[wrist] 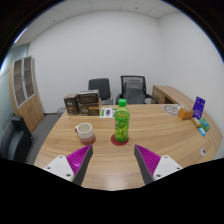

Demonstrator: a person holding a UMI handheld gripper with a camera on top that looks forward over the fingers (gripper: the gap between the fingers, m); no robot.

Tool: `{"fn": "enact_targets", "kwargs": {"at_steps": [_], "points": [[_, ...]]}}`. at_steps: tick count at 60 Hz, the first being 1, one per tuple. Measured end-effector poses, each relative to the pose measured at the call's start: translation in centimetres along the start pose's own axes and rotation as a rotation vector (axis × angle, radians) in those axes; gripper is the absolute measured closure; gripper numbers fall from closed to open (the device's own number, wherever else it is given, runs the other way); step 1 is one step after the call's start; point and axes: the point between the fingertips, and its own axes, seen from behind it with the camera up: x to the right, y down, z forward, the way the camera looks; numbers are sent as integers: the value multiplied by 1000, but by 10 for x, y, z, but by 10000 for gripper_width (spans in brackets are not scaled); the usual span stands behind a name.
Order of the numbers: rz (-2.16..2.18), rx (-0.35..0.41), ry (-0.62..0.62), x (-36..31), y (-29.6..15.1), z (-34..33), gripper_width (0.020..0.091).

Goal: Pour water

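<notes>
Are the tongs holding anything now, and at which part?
Nothing is held. The tongs are open, and the green bottle stands on the table beyond them, untouched.

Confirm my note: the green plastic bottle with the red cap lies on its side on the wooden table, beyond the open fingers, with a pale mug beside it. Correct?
Not quite. In the gripper view the green plastic bottle with the red cap stands upright on the wooden table, not on its side. The rest holds: it is beyond the open gripper, apart from its fingers, with the pale mug beside it.
</notes>
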Motion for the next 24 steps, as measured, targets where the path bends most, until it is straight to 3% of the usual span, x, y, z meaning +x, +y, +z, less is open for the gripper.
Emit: {"fn": "enact_targets", "kwargs": {"at_steps": [24], "points": [[17,97,105,21,-44,-25,252]]}}
